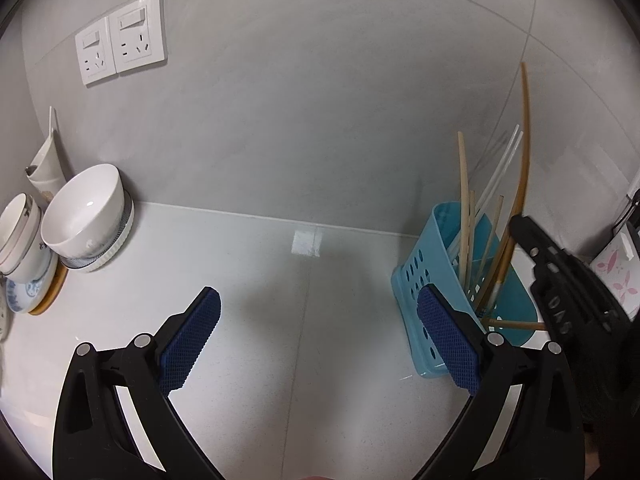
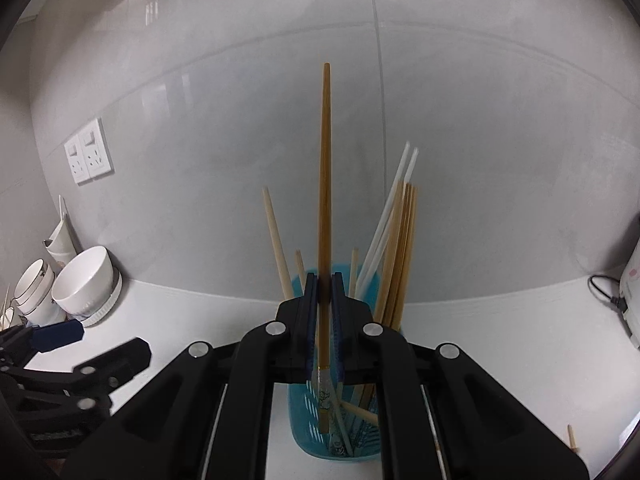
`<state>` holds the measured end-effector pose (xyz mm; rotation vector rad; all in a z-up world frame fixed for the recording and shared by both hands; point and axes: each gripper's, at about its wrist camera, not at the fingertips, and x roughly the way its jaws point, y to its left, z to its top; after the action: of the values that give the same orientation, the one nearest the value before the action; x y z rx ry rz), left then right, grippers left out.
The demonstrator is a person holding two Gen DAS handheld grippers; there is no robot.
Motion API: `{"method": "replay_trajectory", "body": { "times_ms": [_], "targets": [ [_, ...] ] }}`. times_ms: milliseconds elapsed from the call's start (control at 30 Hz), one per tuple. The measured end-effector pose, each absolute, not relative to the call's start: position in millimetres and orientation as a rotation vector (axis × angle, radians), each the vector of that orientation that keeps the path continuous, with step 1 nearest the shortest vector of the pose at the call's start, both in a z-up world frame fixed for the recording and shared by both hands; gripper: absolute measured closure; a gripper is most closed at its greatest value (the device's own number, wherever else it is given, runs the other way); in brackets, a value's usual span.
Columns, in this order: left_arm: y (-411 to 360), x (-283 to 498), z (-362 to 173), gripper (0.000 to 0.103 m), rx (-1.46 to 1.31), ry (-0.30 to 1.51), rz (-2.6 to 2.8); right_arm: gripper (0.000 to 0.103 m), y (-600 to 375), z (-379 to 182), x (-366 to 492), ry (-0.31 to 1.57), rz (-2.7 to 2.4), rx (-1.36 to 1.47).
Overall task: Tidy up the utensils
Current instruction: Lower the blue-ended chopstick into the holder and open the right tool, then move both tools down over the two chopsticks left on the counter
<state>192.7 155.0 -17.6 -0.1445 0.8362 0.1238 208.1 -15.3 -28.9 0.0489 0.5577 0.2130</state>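
Note:
A blue slotted plastic holder (image 2: 304, 432) stands on the white counter with several pale wooden chopsticks (image 2: 400, 240) and two white ones (image 2: 394, 200) leaning in it. My right gripper (image 2: 325, 292) is shut on a long brown chopstick (image 2: 325, 180), held upright with its patterned lower end inside the holder. In the left wrist view the holder (image 1: 416, 276) is at the right, with the right gripper (image 1: 520, 224) and the brown chopstick (image 1: 525, 140) over it. My left gripper (image 1: 320, 336) is open and holds nothing, just left of the holder; the right wrist view shows the left gripper (image 2: 92, 346) at lower left.
White bowls (image 1: 86, 212) and plates are stacked at the counter's left against the grey tiled wall, under two wall sockets (image 1: 120, 40). A loose chopstick (image 2: 572, 438) lies at the right front. A white appliance (image 2: 632, 300) with a black cable stands at the far right.

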Motion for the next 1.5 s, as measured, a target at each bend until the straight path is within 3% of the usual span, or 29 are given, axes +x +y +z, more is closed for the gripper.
{"method": "replay_trajectory", "body": {
  "times_ms": [333,400,667,867,1167,1500],
  "targets": [
    [159.6,193.3,-21.5,0.006,-0.154,0.843,0.128,0.095,-12.4,-49.7,212.7,0.633,0.179,0.028],
    [159.6,193.0,-20.8,0.006,-0.153,0.84,0.129,0.09,-10.4,-45.7,210.8,0.635,0.186,0.025],
    [158.4,185.8,-12.4,0.006,-0.147,0.82,0.128,0.049,-10.2,-12.0,189.7,0.592,0.19,0.005],
    [154.4,173.1,-3.7,0.006,-0.143,0.806,0.111,0.029,-28.8,14.7,168.4,0.556,0.157,-0.028],
    [121.3,153.7,-4.8,0.006,-0.112,0.839,0.0,0.012,-88.3,40.0,124.6,0.529,0.106,-0.039],
    [54.9,141.9,-46.8,0.006,-0.056,0.978,-0.168,0.009,-203.7,-6.7,88.3,0.679,-0.045,-0.001]
  ]
}}
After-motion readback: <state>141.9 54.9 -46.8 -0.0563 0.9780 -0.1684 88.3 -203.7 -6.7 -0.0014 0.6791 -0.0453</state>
